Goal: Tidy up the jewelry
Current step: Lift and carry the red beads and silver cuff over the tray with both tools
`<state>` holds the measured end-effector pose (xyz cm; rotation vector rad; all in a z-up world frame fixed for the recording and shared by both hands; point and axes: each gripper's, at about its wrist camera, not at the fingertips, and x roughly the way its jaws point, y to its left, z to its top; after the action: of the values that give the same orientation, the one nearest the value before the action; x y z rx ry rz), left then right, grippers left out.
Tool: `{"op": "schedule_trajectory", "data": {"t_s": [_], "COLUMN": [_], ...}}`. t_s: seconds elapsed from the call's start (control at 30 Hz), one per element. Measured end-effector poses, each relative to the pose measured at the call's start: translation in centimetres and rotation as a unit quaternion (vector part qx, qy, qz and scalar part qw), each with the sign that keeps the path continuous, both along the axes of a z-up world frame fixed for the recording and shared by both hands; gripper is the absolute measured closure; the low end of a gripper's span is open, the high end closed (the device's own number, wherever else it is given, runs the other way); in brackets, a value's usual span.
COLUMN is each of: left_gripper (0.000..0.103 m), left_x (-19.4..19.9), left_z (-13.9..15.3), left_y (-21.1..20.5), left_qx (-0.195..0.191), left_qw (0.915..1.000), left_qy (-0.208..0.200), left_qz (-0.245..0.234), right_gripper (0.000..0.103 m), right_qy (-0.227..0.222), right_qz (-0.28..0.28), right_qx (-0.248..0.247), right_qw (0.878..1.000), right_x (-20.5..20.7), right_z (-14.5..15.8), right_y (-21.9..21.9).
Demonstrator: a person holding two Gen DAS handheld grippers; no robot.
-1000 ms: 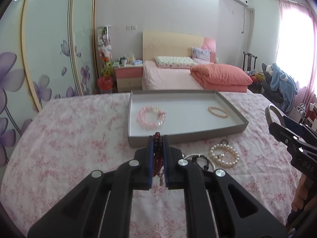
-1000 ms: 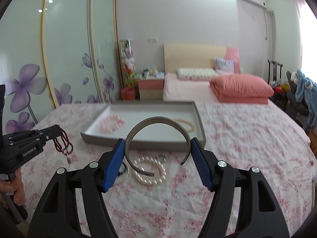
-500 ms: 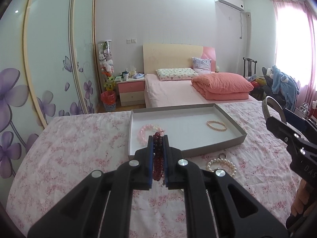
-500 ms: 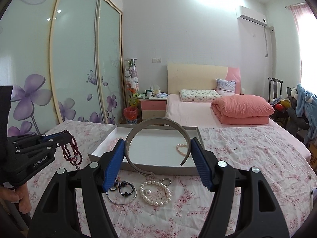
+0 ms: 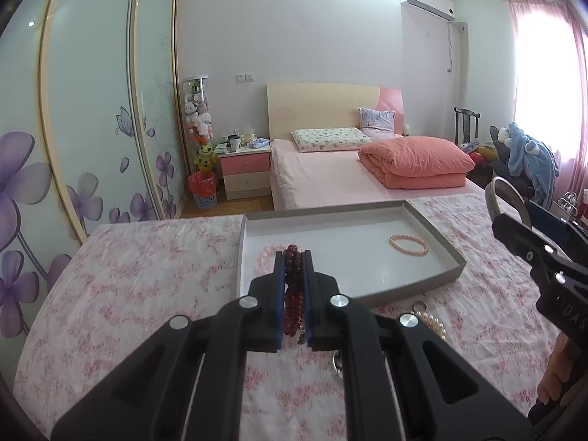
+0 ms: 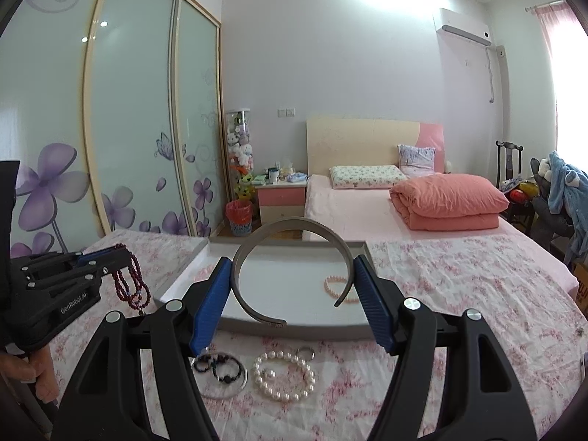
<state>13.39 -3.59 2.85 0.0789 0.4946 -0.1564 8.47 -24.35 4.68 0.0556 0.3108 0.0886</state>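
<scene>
My left gripper (image 5: 293, 257) is shut on a dark red bead bracelet (image 5: 293, 290) and holds it above the table, just before the grey tray (image 5: 433, 279); it shows hanging in the right wrist view (image 6: 130, 286). My right gripper (image 6: 294, 268) is shut on a grey headband (image 6: 290, 226), held over the tray's (image 6: 294, 325) near edge. In the tray lie a pink bead bracelet (image 5: 266, 253) and a thin peach bracelet (image 5: 408, 244). A white pearl bracelet (image 6: 284, 376), a ring (image 6: 305, 352) and a black bead bracelet (image 6: 218, 367) lie on the floral cloth.
The table has a pink floral cloth (image 5: 128, 275). Behind it stand a bed (image 5: 330, 176) with a salmon quilt, a nightstand (image 5: 244, 172), a red bin (image 5: 202, 189) and sliding wardrobe doors (image 5: 92, 128) at the left.
Both grippers have risen and tilted up with their loads; the tray and loose jewelry sit lower in view. The red bracelet and headband stay gripped.
</scene>
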Motion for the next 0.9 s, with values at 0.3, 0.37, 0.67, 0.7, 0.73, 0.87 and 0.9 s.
{"op": "schedule_trajectory", "data": {"t_s": [0.3, 0.37, 0.67, 0.7, 0.73, 0.87, 0.9], "left_gripper": [0.094, 0.094, 0.093, 0.093, 0.093, 0.093, 0.093], "left_x": [4.1, 5.5, 12.4, 13.0, 13.8, 15.5, 15.8], "left_z": [0.8, 0.5, -2.4, -2.8, -3.3, -4.7, -5.0], "left_y": [-0.6, -0.6, -1.3, -1.2, -1.3, -1.6, -1.7], "left_qx": [-0.014, -0.019, -0.025, -0.027, -0.032, -0.032, -0.031], "left_qw": [0.9999, 0.9998, 0.9986, 0.9982, 0.9976, 0.9966, 0.9964], "left_qy": [-0.004, 0.002, 0.046, 0.051, 0.06, 0.075, 0.078], "left_qz": [-0.004, -0.006, -0.011, -0.011, -0.012, -0.012, -0.012], "right_gripper": [0.036, 0.036, 0.036, 0.036, 0.036, 0.036, 0.036], "right_qy": [-0.008, 0.002, 0.105, 0.118, 0.128, 0.149, 0.152], "right_qz": [-0.001, 0.0, -0.009, -0.012, -0.015, -0.021, -0.023], "right_qx": [-0.003, 0.0, 0.041, 0.043, 0.044, 0.045, 0.045], "right_qw": [1.0, 1.0, 0.994, 0.992, 0.991, 0.988, 0.987], "right_x": [3.7, 5.1, 13.6, 14.3, 14.9, 16.3, 16.5], "right_z": [0.5, 0.0, -4.5, -5.1, -5.7, -7.0, -7.2], "right_y": [0.1, -0.1, -1.8, -2.0, -2.1, -2.2, -2.2]}}
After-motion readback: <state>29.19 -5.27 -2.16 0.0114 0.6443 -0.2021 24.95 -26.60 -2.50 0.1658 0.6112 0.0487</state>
